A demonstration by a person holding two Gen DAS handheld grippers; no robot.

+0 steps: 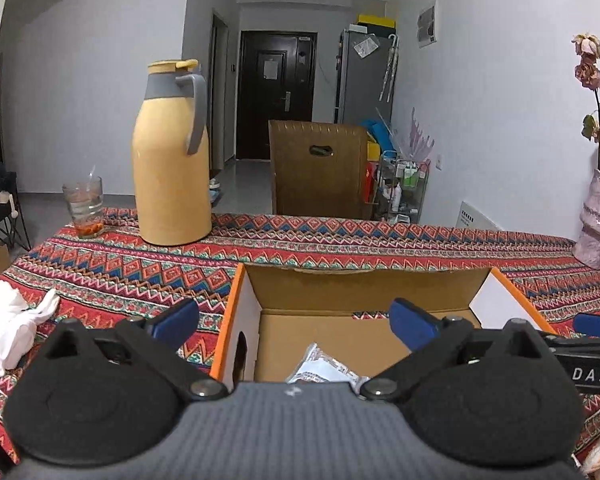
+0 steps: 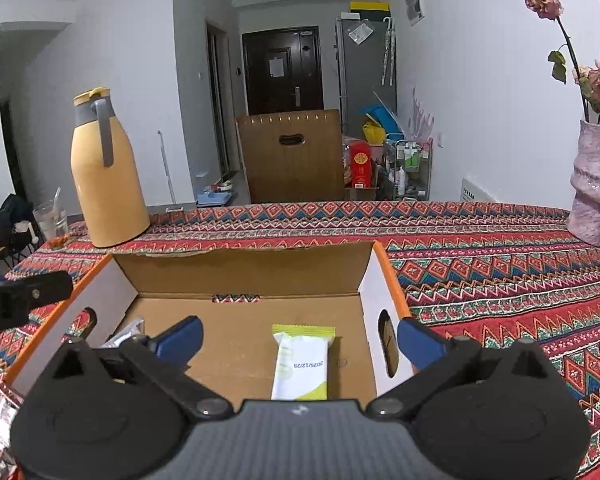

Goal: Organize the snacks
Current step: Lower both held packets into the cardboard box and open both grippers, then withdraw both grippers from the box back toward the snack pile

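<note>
My left gripper stands wide apart with nothing between the jaws, above the open cardboard box; a grey-and-white snack packet lies on the box floor at its near edge. My right gripper is spread just as wide and empty over a white-and-green snack bar lying flat near the box's right wall. A yellow thermos jug and a drinking glass stand at the table's far left corner, a pink vase at its far right.
</note>
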